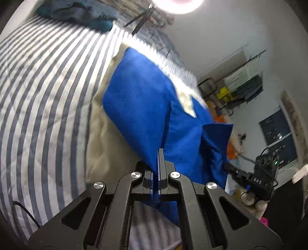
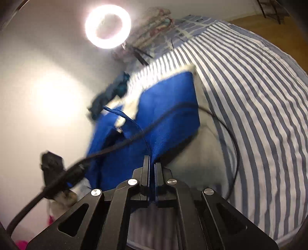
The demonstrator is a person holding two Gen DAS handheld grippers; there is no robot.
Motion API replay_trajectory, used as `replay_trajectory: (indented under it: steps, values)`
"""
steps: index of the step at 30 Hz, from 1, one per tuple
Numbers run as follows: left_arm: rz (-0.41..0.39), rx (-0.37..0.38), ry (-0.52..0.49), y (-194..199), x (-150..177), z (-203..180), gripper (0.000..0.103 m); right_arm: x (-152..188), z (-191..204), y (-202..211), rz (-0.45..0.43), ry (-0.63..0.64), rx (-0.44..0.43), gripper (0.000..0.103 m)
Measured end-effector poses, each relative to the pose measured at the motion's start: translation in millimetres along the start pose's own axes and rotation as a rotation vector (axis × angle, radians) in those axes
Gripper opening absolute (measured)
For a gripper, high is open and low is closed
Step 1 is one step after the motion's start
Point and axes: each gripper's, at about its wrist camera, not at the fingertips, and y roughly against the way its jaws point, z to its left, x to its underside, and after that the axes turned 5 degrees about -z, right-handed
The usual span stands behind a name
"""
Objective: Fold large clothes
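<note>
A large blue garment (image 1: 146, 100) with cream trim hangs stretched between both grippers above a striped bed. My left gripper (image 1: 160, 153) is shut on one blue edge. My right gripper (image 2: 152, 159) is shut on another blue edge of the same garment (image 2: 169, 107). The other gripper shows in each wrist view: the right one at the lower right of the left view (image 1: 256, 178), the left one at the left of the right view (image 2: 52, 169). A beige cloth (image 1: 104, 134) lies on the bed under the garment.
The grey-and-white striped bedcover (image 1: 38, 86) fills most of both views (image 2: 259, 96). A teal pile of clothes (image 1: 77, 13) lies at the far end. A ring light (image 2: 107, 27) shines above. A black cable (image 2: 115, 146) crosses the right view. Shelves (image 1: 242, 80) stand by the wall.
</note>
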Motion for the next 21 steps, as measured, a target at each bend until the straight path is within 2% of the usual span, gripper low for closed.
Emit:
replay_trajectory:
  steps: [2,3,6,9,11,16,18,21]
  values:
    - [0.025,-0.055,-0.015,-18,13,12,0.000,11,-11,-20,0.037,-0.014,0.052,0.002]
    - [0.027,-0.063,-0.004,-26,16,18,0.000,13,-18,-27,0.050,-0.027,0.069,0.002]
    - [0.014,-0.060,0.013,-25,14,15,0.000,14,-23,-47,0.060,0.040,0.159,0.002]
    - [0.035,-0.066,-0.060,-14,13,0,0.000,6,-22,-41,0.055,0.038,0.146,0.002]
    - [0.044,-0.075,-0.092,-3,13,-4,0.000,2,-18,-27,0.054,0.054,0.111,0.004]
    - [-0.003,-0.068,-0.126,39,7,-8,0.000,-5,-23,16,0.031,0.072,0.076,0.004]
    - [-0.043,-0.069,-0.145,59,-3,-13,0.000,-11,-21,37,0.003,0.092,0.098,0.005]
    - [-0.116,-0.060,-0.172,88,-21,-30,0.000,-17,-3,74,-0.061,0.210,0.181,0.005]
